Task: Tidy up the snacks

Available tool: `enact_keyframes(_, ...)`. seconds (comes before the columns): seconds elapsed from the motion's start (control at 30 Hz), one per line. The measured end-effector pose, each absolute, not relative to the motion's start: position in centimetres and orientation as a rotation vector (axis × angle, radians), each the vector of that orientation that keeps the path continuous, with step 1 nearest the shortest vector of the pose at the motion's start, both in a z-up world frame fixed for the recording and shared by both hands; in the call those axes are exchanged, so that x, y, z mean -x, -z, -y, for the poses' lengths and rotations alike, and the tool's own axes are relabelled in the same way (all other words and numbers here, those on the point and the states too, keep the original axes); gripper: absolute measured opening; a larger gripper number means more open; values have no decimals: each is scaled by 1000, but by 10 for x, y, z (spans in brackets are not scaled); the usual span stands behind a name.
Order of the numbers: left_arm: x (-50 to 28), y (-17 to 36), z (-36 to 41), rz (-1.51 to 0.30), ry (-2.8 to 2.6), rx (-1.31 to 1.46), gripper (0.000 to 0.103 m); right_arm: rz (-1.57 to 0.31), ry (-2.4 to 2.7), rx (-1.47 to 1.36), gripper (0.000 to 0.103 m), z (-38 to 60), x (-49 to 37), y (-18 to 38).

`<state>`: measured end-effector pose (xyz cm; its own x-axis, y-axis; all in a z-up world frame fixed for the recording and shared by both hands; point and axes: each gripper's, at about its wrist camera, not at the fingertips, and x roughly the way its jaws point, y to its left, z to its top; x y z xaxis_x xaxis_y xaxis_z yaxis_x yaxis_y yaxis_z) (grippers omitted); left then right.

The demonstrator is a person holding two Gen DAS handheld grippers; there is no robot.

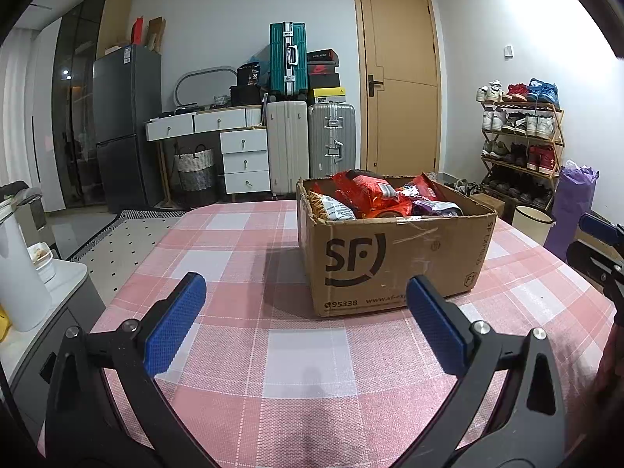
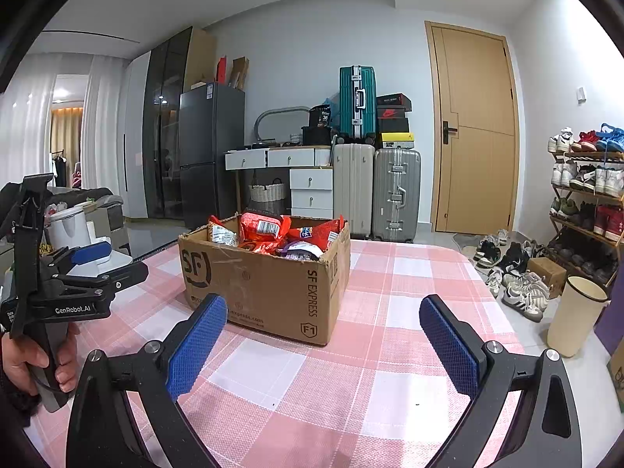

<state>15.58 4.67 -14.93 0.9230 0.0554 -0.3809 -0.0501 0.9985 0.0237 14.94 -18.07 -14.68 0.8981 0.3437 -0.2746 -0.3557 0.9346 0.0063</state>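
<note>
A cardboard box (image 1: 394,249) full of snack bags (image 1: 366,195) sits at centre frame on the pink checked worktop (image 1: 304,362). Both the left claw (image 1: 304,323) and the right claw (image 2: 323,343) hang spread wide and empty, low in the frame, short of the box.

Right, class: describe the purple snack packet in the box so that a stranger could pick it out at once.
Start at the pink checked table and find the open cardboard box marked SF. Inside, look at the corner nearest the right gripper, low down beside the red packets. The purple packet is the only purple one there.
</note>
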Motion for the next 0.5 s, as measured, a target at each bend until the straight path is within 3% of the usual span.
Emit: enact_keyframes(0.5, -153, 148, -48, -387, -51, -8, 103, -272, -361, 42, 101, 181, -149, 147)
